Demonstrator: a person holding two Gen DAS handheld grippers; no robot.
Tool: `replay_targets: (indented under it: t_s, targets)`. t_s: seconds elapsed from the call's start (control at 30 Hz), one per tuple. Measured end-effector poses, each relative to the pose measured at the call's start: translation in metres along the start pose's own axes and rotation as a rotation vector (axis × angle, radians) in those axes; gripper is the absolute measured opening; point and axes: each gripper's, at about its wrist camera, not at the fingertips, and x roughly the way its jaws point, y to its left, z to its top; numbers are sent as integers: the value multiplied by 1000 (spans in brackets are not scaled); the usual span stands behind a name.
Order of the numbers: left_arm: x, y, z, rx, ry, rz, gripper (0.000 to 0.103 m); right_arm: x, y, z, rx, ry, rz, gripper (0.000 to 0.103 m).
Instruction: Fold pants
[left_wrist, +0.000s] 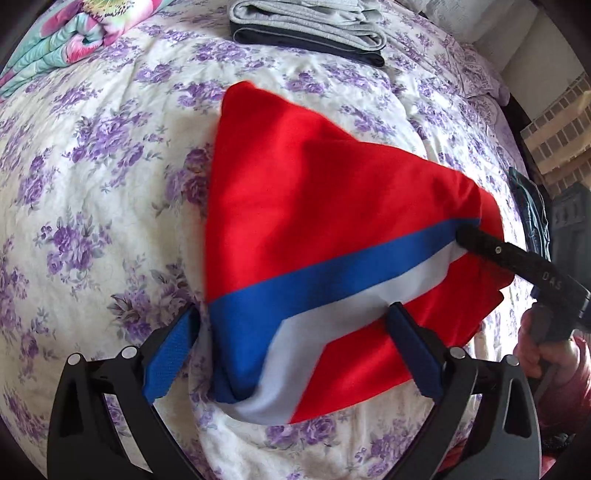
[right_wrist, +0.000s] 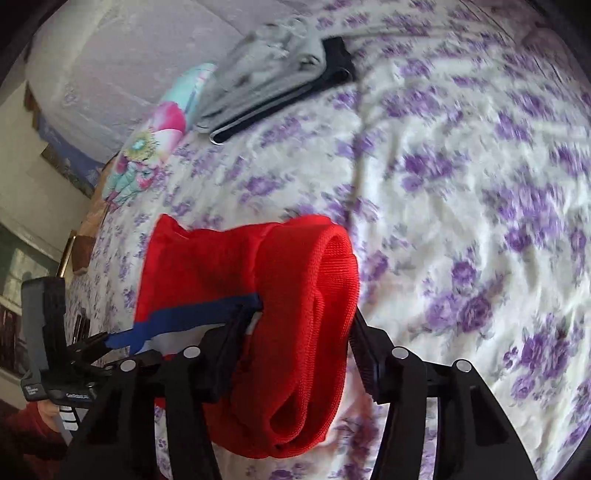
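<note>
The red pants (left_wrist: 314, 192), with their blue and white stripe, are lying folded into a rough wedge on the flowered bedspread (left_wrist: 92, 184), directly ahead of both tongs. The left gripper (left_wrist: 291, 350) is standing wide open, straddling the near striped corner without pinching it. The right gripper (right_wrist: 295, 332) is clamping the thick rolled end, its jaws pressing into the bundled red cloth from both sides. From the left tongs, the long axis is running rightward along the stripe toward that clamped end, so the right hand looks better placed to carry the fold across. Well beyond both tongs, grey and dark folded clothes (left_wrist: 306, 29) are sitting stacked.
</note>
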Motion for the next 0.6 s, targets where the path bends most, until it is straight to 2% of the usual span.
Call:
replay_targets:
  t_s: [0.03,0.13,0.27,0.37,0.4,0.5,0.57,0.6]
  targets:
    - [-1,5,1,-21,-8,0,97,-1,-5,-1,38,4,32,58]
    - [-5,22,5,-89,-29,3,97,-1,-7,-4,7,9,26,62]
    - [4,37,13,-174,-4,-63,97,7,-15,-2,83,16,72,66]
    - [8,32,22,-151,-14,-63,97,11,9,4,28,23,37,65]
    - [9,28,25,-143,-18,-69,97,11,22,5,-16,18,-5,65]
    - [5,19,31,-116,-35,-103,96,13,44,1,-167,13,-63,74]
    - [6,15,31,-90,-39,-92,96,24,30,-1,-143,41,-64,74]
    - [11,16,30,-82,-27,-82,97,26,19,-2,-101,37,-22,73]
